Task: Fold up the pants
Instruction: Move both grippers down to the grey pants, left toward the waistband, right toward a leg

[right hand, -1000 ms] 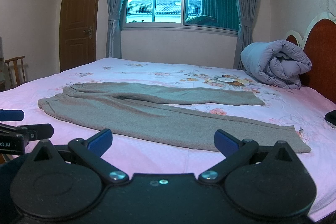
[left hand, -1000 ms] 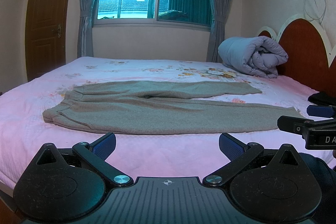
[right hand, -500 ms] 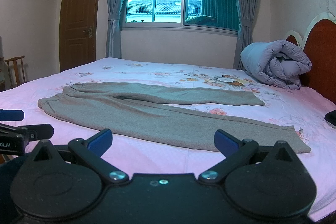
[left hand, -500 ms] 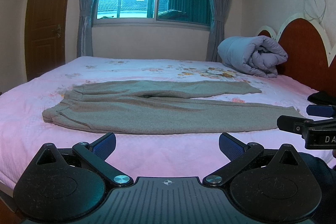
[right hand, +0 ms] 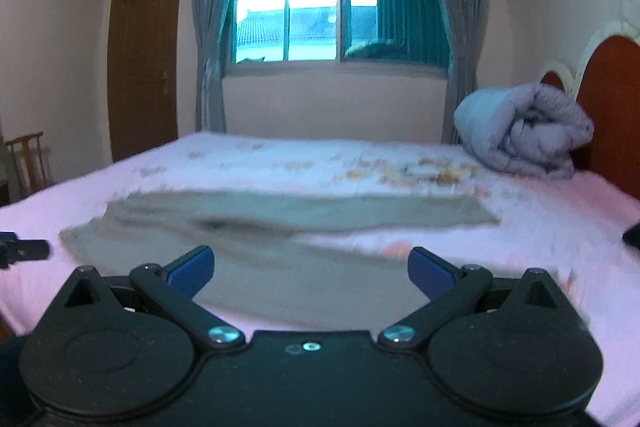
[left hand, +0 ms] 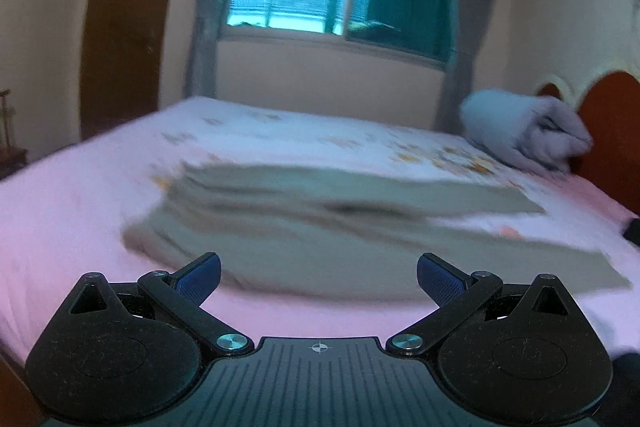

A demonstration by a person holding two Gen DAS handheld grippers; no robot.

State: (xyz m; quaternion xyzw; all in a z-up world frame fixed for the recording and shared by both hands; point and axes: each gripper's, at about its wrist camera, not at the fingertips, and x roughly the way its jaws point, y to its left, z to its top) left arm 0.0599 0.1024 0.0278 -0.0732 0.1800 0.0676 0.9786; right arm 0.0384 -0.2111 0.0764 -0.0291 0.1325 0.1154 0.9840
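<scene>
Two tools, left tool [left hand: 318,273] and right tool [right hand: 310,265], both spread wide, empty; grey pants [right hand: 280,215] flat on pink bed [right hand: 560,227].

Near edge: bare pink bed sheet [right hand: 560,211] around the flat grey-green pants [left hand: 320,227].
Far right: rolled grey quilt [right hand: 524,131] against the red-brown headboard [right hand: 612,107].

The left gripper [left hand: 318,273] has its jaws spread wide, with nothing between the blue pads [left hand: 199,275]. The right gripper [right hand: 310,267] is spread wide in the same way and also holds nothing. In the right wrist view, the left gripper's tip shows at 9 o'clock.
</scene>
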